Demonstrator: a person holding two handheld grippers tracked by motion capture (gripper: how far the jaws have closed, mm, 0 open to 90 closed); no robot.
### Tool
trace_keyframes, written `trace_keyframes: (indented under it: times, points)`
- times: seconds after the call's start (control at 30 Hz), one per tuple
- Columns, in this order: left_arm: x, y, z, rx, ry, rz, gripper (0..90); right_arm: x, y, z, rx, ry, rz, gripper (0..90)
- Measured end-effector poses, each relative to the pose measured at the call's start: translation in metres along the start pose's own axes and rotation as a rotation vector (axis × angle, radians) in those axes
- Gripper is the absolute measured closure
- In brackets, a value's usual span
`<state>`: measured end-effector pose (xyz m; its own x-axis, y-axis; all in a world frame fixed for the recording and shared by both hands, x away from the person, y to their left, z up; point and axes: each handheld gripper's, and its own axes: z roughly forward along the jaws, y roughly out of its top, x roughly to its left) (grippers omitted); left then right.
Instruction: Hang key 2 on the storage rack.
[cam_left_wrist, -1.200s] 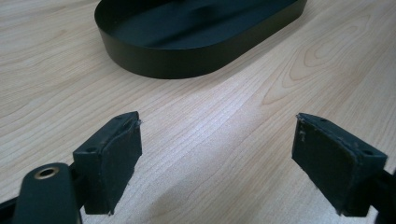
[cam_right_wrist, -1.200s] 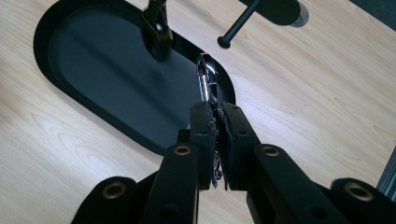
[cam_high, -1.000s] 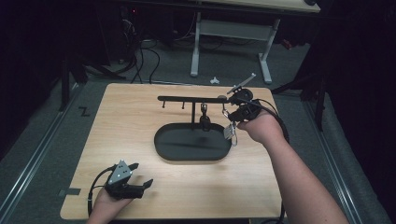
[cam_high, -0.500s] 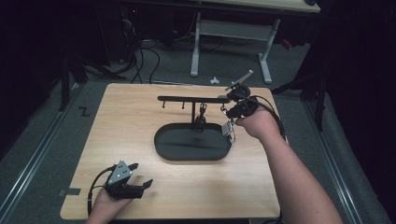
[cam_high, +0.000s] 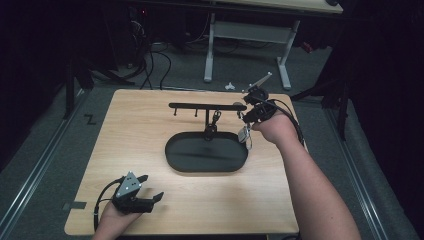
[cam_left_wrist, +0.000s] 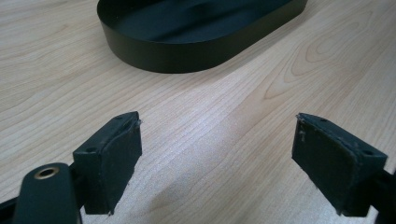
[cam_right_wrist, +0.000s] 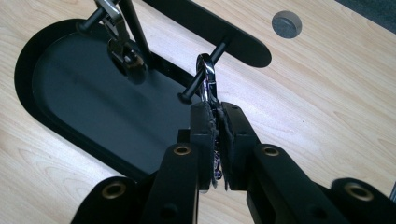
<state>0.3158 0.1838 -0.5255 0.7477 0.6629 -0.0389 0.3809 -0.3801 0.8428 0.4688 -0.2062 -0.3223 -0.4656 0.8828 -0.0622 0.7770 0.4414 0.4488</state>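
table (cam_high: 150, 130): bare wood | key stand (cam_high: 206, 106): black rail with pegs above an oval tray (cam_high: 206, 165) | keyring (cam_right_wrist: 207, 79): small metal clip with a tag below, likely light, stiff, slippery; at the rail's end peg; best held by its flat body | right gripper (cam_right_wrist: 218, 116): fingers clamped on keyring | left gripper (cam_left_wrist: 217, 161): fingers wide apart, holding nothing, near the table's front edge

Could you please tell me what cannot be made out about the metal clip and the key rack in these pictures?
- Metal clip, right gripper view: its lower part is hidden between the shut pads of the right gripper.
- Whether the clip's loop is over the peg or just beside it: unclear.
- High view: the clip is too small; the hand covers it.
- Key rack: cut off by the top edge.
- Left gripper: open, tray cropped.
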Motion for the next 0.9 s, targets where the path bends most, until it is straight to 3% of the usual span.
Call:
trace_keyframes:
  times: [0.9]
  points:
    - [-0.001,0.0,0.0,0.008,-0.005,0.004,16.4,-0.004,0.002,0.012,0.008,0.003,0.029,80.1]
